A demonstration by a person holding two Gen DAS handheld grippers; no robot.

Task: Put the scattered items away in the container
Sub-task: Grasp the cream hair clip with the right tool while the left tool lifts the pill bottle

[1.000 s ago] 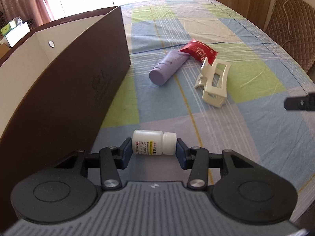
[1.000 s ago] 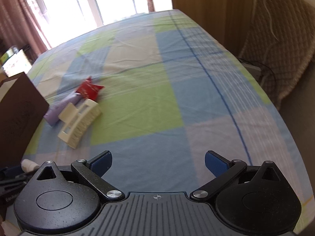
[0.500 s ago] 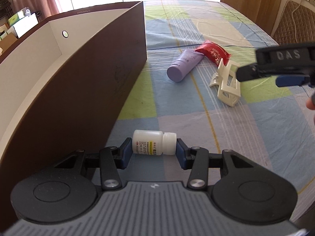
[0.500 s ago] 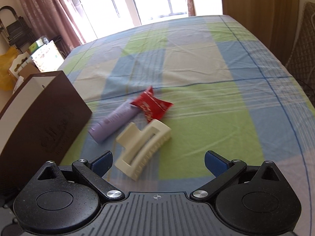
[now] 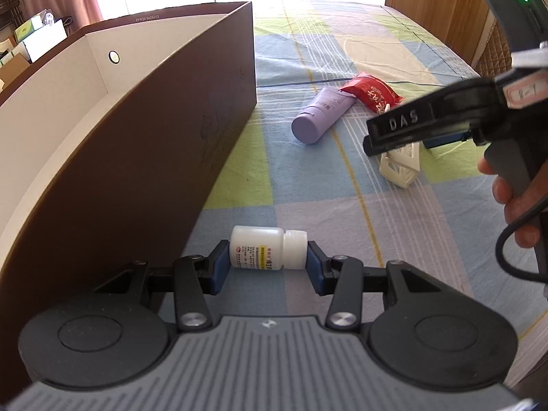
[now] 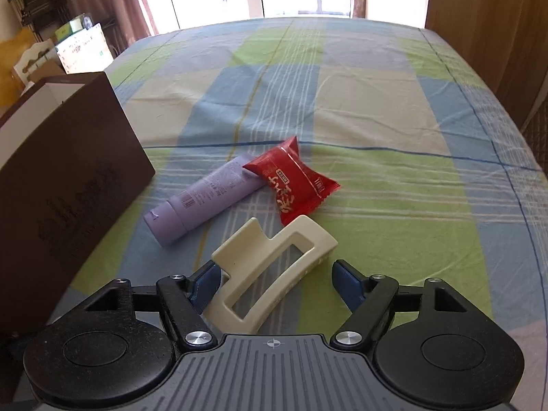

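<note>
Nearest me, my left gripper (image 5: 268,269) is clamped end to end on the small white pill bottle (image 5: 265,252), one blue pad on its base and the other on its cap, and it hangs above the checked cloth (image 5: 342,212). The brown box (image 5: 154,130), where everything goes, rises at ten o'clock with its white inside open to the top. I judge the good move is to lift clear of that near wall before swinging left, then let go low inside.

My right gripper (image 6: 275,282) is spread wide around the cream hair claw (image 6: 270,274). The left pad is just beside it, perhaps touching; the right pad stands apart. The claw lies slanted, so I should square up and close across its body, not its springy ends.

Beyond the claw, at eleven o'clock, lies the lilac tube (image 6: 205,195), with the red snack packet (image 6: 291,185) at twelve o'clock overlapping its far end.
</note>
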